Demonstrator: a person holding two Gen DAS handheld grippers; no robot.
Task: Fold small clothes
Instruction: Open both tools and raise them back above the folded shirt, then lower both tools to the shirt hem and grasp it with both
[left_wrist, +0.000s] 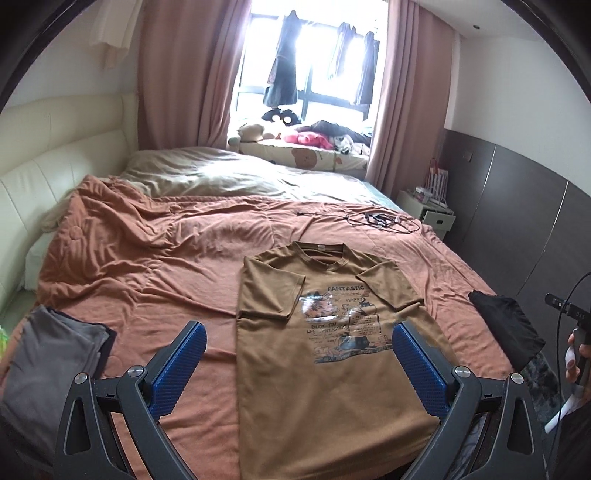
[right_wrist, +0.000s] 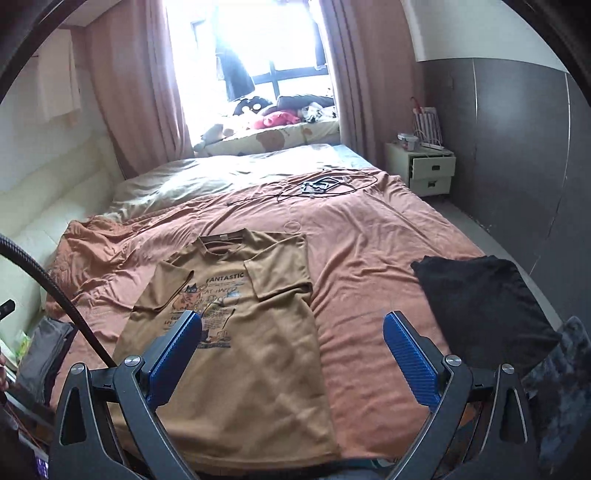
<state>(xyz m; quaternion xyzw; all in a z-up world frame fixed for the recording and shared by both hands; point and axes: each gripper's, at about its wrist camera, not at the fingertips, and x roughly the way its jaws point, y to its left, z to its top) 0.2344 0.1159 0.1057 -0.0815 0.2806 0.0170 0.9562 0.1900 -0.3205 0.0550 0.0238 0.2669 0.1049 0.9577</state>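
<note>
Both tools, left tool (left_wrist: 298, 343) and right tool (right_wrist: 292, 332), are held wide and empty above the brown T-shirt (left_wrist: 332, 369), spread mid-bed (left_wrist: 166, 258) with sleeves folded in. The hem is judged next: gripped and carried toward the collar.

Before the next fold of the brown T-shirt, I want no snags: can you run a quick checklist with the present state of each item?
1. Left hand-held gripper open, empty: ok.
2. Right hand-held gripper open, empty: ok.
3. Brown T-shirt lies flat, print up: ok.
4. Both sleeves folded in over the chest: ok.
5. Black garment apart from the shirt: ok.
6. Cables apart from the shirt: ok.
</note>
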